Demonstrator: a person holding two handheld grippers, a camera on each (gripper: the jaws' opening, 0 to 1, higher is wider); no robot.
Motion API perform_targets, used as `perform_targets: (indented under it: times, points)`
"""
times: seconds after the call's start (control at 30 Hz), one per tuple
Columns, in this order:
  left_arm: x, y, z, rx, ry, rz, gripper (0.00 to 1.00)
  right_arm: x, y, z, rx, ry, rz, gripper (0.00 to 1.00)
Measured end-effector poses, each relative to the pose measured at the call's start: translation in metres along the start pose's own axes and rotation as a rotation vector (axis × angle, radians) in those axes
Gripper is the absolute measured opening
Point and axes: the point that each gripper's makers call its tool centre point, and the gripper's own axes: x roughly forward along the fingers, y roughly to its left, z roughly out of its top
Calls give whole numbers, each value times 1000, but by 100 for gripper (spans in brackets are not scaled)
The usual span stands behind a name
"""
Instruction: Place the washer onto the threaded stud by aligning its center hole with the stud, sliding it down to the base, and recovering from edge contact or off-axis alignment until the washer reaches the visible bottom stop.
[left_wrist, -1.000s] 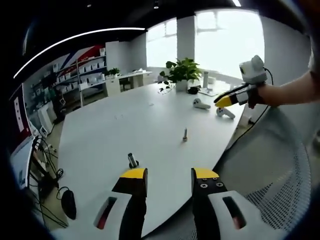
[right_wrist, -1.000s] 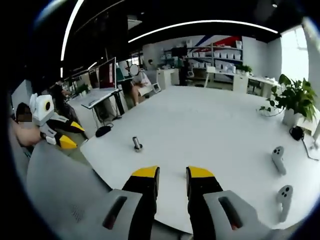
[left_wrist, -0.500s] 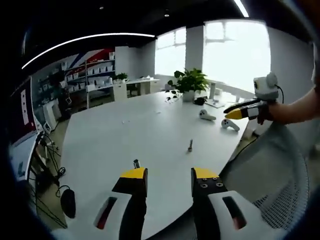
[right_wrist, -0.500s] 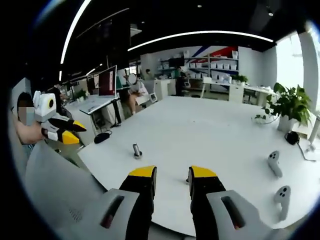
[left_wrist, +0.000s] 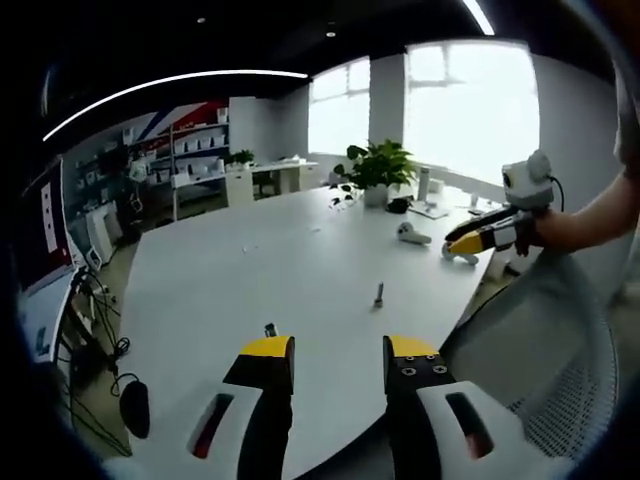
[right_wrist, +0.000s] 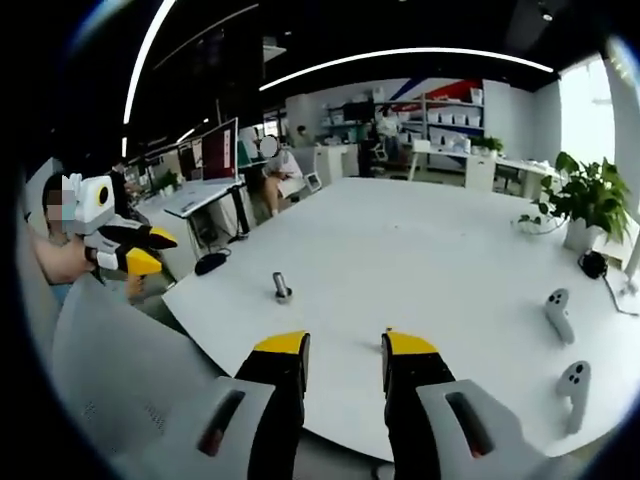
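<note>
Both grippers are hovering back from the near edge of the white table (left_wrist: 250, 260), jaws parted and empty.

Left gripper (left_wrist: 338, 350): jaws released, gap clear. A small upright stud (left_wrist: 270, 329) is standing just ahead of the left jaw tip, partly cut off by it. A second small upright stud (left_wrist: 379, 294) is sitting further ahead, roughly in line with the right jaw, apart from it. Long axes of both are pointing up off the table, across the jaws' forward line.

Right gripper (right_wrist: 344, 347): jaws also released, nothing between them. A stud on a small base (right_wrist: 282, 288) is standing ahead and off to the left of the left jaw, upright. The left gripper is looking nearer to this side of the table; the right gripper (left_wrist: 480, 232) is showing far off to the right in the left gripper view.

Washer: too small to pick out; cannot tell where it is lying or whether it is already on a stud. Studs are looking like dark, thin metal posts; thread not resolvable.

The coming move is likely needing a reach forward and down to the table.
</note>
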Motion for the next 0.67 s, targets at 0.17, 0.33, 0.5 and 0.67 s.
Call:
perform_targets:
  times: [0.17, 0.33, 0.5, 0.67]
  points:
    - [1, -5, -1, 32, 9, -5, 33, 2, -3, -3, 0, 7, 8, 32]
    - [-1, -2, 2, 30, -6, 8, 33, 3, -14, -9, -15, 30, -34, 38]
    - [-1, 0, 1, 18, -5, 9, 33, 3, -16, -11, -15, 32, -37, 38]
    - [-2, -1, 1, 21, -5, 10, 33, 3, -18, -13, -4, 38, -46, 38]
